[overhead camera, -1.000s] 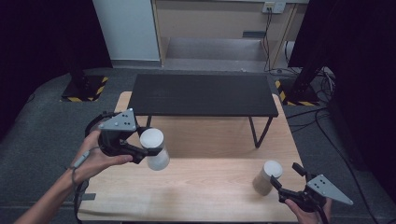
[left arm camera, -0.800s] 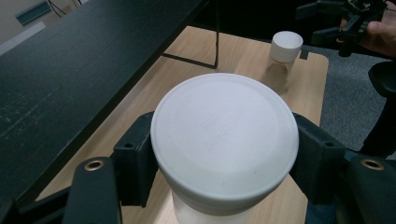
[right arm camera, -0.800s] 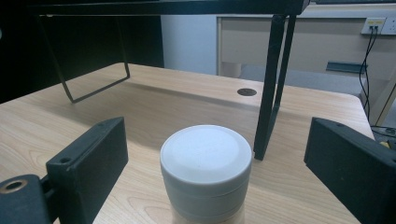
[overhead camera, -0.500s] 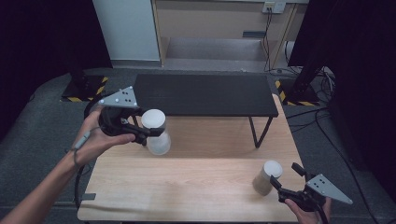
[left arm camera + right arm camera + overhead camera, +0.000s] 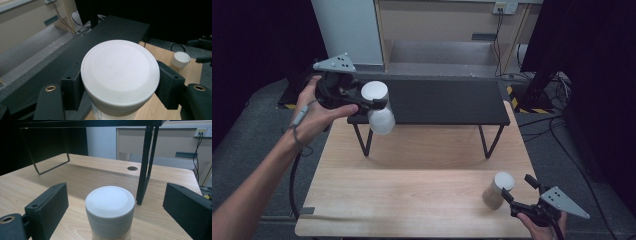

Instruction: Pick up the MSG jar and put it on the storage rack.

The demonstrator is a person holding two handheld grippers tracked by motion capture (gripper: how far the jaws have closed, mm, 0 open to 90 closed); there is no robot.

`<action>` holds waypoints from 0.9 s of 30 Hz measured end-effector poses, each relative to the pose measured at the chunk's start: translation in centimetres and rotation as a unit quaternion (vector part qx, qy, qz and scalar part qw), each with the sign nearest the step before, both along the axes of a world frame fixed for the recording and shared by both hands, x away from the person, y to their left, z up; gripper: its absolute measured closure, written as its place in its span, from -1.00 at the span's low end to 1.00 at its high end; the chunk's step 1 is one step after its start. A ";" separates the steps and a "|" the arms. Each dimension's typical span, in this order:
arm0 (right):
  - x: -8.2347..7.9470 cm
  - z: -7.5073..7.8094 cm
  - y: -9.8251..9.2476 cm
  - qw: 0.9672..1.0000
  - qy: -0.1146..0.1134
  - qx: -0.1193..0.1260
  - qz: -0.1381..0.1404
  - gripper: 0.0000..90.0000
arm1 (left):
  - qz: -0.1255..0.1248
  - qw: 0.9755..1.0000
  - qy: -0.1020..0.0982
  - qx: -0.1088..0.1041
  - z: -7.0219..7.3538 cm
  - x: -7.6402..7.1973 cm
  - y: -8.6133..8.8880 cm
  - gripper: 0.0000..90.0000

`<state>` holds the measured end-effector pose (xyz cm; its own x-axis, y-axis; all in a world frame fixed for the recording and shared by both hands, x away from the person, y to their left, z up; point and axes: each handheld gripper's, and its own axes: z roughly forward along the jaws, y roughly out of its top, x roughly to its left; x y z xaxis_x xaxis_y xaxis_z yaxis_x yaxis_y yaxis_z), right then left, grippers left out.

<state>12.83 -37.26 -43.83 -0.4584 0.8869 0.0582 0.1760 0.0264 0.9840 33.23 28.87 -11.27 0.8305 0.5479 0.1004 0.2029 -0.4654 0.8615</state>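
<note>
Right gripper (image 5: 512,196), lower right of frame: jaws released, spread either side of white-lidded jar (image 5: 498,189) standing on wooden table (image 5: 412,200). Left gripper (image 5: 379,106), upper left: jaws clenched on second white-lidded container (image 5: 378,107), lifted at near left edge of black shelf (image 5: 442,100).

Faint raised lettering sits on the white lid (image 5: 120,72) of the held jar, too soft to read; no other text shows.
</note>
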 end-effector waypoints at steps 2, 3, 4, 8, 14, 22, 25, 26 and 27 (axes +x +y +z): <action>0.0 0.0 0.0 1.000 0.000 -0.001 0.000 -0.85 | 0.008 1.000 -0.001 -0.003 0.4 0.4 -0.2 -0.29; 0.0 0.0 0.0 1.000 0.000 -0.001 -0.001 -0.85 | 0.012 1.000 -0.003 -0.003 0.5 0.6 -0.3 -0.29; 0.0 0.0 0.0 1.000 0.001 -0.001 0.000 -0.86 | 0.015 1.000 -0.005 -0.002 0.7 0.8 -0.4 -0.29; 0.1 0.0 0.1 1.000 0.000 -0.002 -0.001 -0.86 | 0.028 1.000 -0.001 -0.011 1.0 2.1 -0.6 -0.29; 0.0 0.0 0.1 1.000 -0.002 0.001 -0.001 -0.85 | 0.050 0.999 0.004 -0.014 0.6 4.6 -1.3 -0.29; -0.1 0.0 0.0 1.000 -0.003 0.005 -0.003 -0.86 | 0.094 0.995 0.016 -0.026 -1.0 8.1 -1.7 -0.29; 0.1 0.0 -0.1 1.000 -0.003 0.004 -0.003 -0.85 | 0.112 0.993 0.016 -0.032 -1.5 9.2 -1.7 -0.28; 0.0 0.0 0.0 1.000 -0.004 0.005 -0.003 -0.86 | 0.118 0.992 0.014 -0.031 -1.7 9.5 -1.8 -0.28; 0.0 0.0 0.0 1.000 -0.005 0.004 -0.004 -0.85 | 0.124 0.992 0.012 -0.029 -1.9 9.7 -1.9 -0.28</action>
